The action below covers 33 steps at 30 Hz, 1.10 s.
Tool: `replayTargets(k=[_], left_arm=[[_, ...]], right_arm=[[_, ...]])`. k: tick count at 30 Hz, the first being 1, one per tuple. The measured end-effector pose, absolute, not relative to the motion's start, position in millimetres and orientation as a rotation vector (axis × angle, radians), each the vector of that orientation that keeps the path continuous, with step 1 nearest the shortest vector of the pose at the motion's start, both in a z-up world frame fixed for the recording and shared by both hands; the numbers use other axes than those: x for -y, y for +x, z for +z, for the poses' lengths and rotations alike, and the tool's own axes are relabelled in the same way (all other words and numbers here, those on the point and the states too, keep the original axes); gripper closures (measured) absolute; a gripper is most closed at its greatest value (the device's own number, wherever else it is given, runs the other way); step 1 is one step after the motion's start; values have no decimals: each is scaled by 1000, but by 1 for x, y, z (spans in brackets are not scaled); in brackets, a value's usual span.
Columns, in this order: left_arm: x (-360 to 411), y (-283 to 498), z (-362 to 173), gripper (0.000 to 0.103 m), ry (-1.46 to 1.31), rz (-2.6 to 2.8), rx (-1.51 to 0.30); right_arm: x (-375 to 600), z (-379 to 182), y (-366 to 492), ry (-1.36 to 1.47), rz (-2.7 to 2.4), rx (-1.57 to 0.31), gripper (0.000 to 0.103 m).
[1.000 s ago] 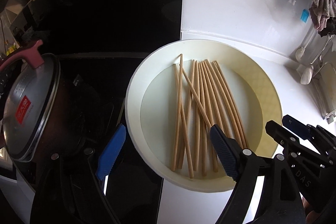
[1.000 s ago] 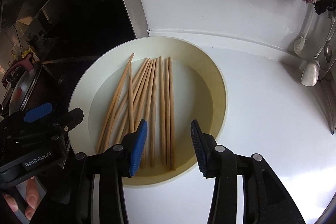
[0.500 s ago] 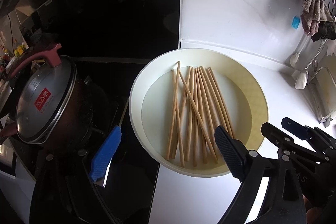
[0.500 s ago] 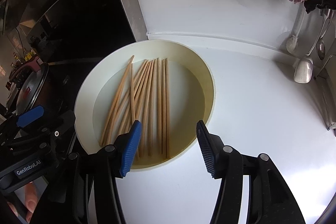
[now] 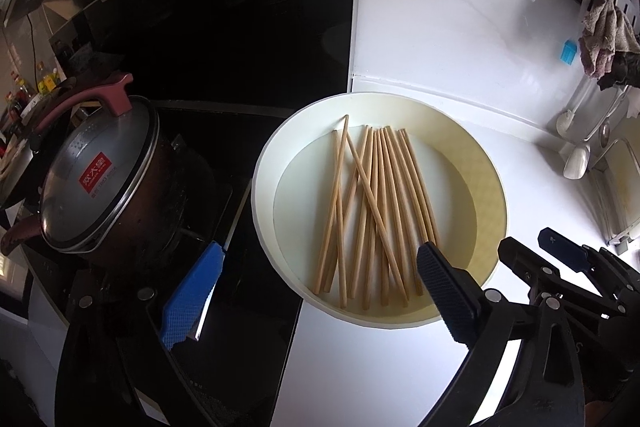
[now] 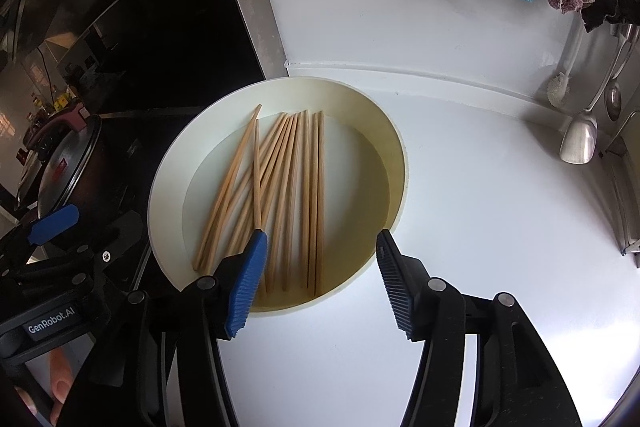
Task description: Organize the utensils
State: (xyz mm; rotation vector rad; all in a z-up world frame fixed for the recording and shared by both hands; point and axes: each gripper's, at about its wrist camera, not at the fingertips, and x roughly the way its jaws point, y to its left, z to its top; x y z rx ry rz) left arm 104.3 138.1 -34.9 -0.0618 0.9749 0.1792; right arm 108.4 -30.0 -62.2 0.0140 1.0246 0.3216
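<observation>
Right now the right hand-held gripper [image 6: 320, 277] hangs just over the near rim of the round cream dish [image 6: 168, 187], its jaws released and empty after just opening wider, with nothing between them. Directly ahead of its fingers and slightly below lie the wooden chopsticks [image 6: 296, 187], a loose bundle on the dish floor. Their long axis runs away from this gripper, near ends toward it, far ends toward the wall, so the jaws stand across the sticks rather than along them; most lie roughly parallel, while two on the left side cross the others at a slant. The left hand-held gripper [image 5: 312, 287] is also released, its jaws having just spread very wide, one finger over the black stovetop and the other at the dish's near edge; the chopsticks [image 5: 376, 207] sit ahead and to its right. By my judgement the right hand is better lined up for a pinch. Farther left, a lidded pot [image 5: 100, 171] stands on the stove, and the dish rests on the white table [image 6: 500, 207].
</observation>
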Motion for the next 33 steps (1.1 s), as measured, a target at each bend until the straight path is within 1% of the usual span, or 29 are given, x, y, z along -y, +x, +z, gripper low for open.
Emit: replayTargets(k=[33], left_arm=[[-139, 104, -30, 7, -57, 200, -979]], right_arm=[[26, -57, 104, 10, 334, -1012, 48]])
